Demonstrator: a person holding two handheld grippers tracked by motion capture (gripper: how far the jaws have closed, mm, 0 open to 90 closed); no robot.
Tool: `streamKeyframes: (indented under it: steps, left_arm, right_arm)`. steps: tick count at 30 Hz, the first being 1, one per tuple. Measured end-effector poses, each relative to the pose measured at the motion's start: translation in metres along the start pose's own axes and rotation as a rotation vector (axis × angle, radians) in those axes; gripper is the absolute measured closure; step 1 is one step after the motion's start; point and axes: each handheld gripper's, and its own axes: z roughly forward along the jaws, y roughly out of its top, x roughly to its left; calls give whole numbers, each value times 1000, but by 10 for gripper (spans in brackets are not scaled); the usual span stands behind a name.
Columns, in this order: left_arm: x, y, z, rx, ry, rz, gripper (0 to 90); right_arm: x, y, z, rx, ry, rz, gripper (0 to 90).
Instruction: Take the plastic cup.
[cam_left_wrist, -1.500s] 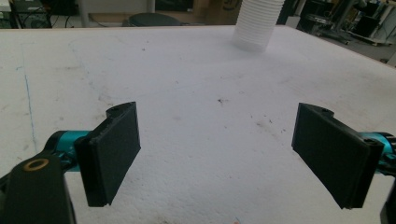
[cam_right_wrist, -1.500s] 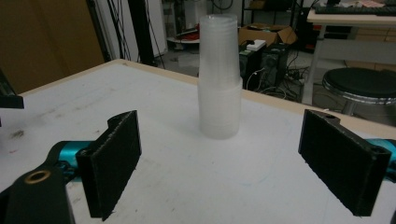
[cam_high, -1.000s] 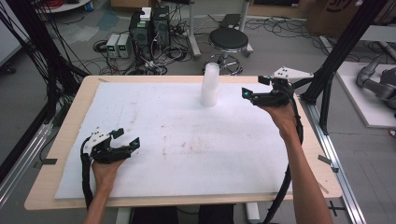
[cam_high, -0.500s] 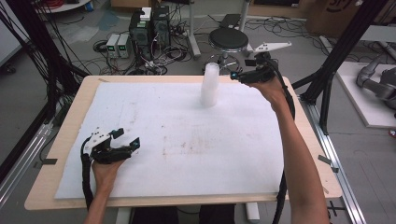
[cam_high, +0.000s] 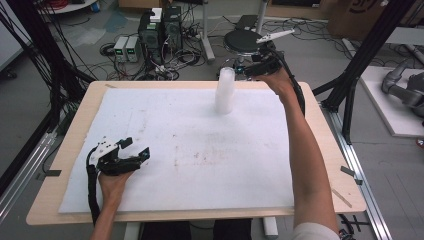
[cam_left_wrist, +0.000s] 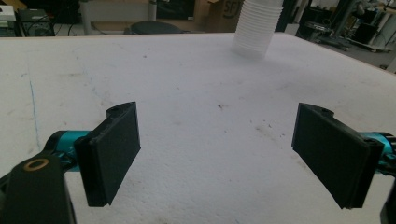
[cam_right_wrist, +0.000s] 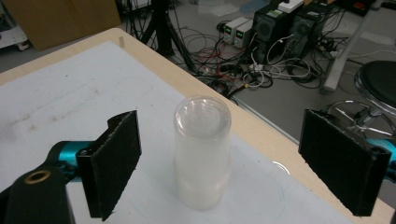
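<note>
A tall stack of clear plastic cups (cam_high: 225, 91) stands upright on the white foam sheet (cam_high: 190, 150) near the table's far edge. My right gripper (cam_high: 246, 70) hovers just right of the stack's top, raised above the table, jaws open. In the right gripper view the cup stack (cam_right_wrist: 202, 151) stands between and beyond the two wide-apart pads, untouched. My left gripper (cam_high: 136, 149) rests low on the sheet at the near left, open with nothing between its pads (cam_left_wrist: 112, 154). Far ahead in the left gripper view the cup stack (cam_left_wrist: 256, 28) rises.
The wooden table edge (cam_high: 320, 150) frames the foam sheet. Beyond the far edge lie cables, computer boxes (cam_high: 160, 27) and a black stool (cam_high: 245, 42) on the floor. A black frame post (cam_high: 360, 65) stands at the right.
My right hand has travelled left and slightly up along the far edge, from the table's right side to just beside the cup stack. The left hand has stayed where it was.
</note>
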Motion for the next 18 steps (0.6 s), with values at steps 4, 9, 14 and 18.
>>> streamKeyframes:
  steps: [4, 9, 14, 18]
  left_arm:
    - [0, 0, 0, 0, -1, -1, 152]
    - [0, 0, 0, 0, 1, 3, 152]
    - [-1, 0, 0, 0, 3, 5, 151]
    - [-1, 0, -1, 4, 7, 7, 152]
  right_arm:
    - [0, 8, 14, 20, 25, -13, 130]
    - [-1, 13, 32, 49, 53, -21, 130]
    - [-3, 9, 43, 75, 66, -10, 131]
    - [-5, 7, 51, 93, 82, -5, 146]
